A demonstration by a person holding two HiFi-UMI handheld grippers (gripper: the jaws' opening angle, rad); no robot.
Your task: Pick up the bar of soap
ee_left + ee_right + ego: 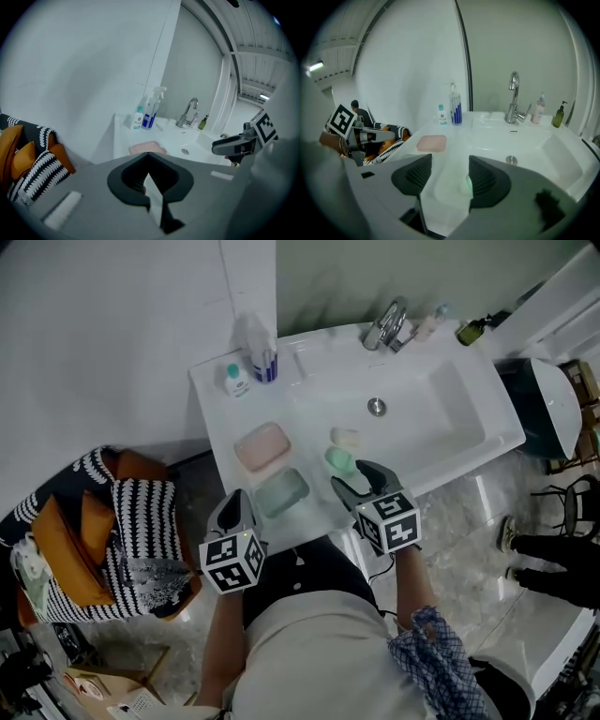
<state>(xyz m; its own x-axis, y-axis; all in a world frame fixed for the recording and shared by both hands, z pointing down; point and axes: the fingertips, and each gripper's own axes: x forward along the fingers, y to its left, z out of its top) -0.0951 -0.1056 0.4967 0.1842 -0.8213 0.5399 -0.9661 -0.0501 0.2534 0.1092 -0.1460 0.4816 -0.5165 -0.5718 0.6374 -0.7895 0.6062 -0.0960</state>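
Note:
A pale green bar of soap [339,460] lies on the white sink counter [217,401], with a white bar [345,437] just behind it. My right gripper [356,477] is open just in front of the green bar. In the right gripper view [450,161] the green bar [467,182] shows beside the right jaw, not gripped. My left gripper [234,501] is shut and empty at the counter's front edge, near a green soap dish [281,491]. A pink soap dish [262,446] lies behind that dish. The left gripper view [148,154] looks over the pink dish [147,147].
A spray bottle [265,357] and a small bottle [235,381] stand at the counter's back left. The faucet [386,326] and drain [376,407] mark the basin on the right. A striped bag [122,540] sits on the floor at left.

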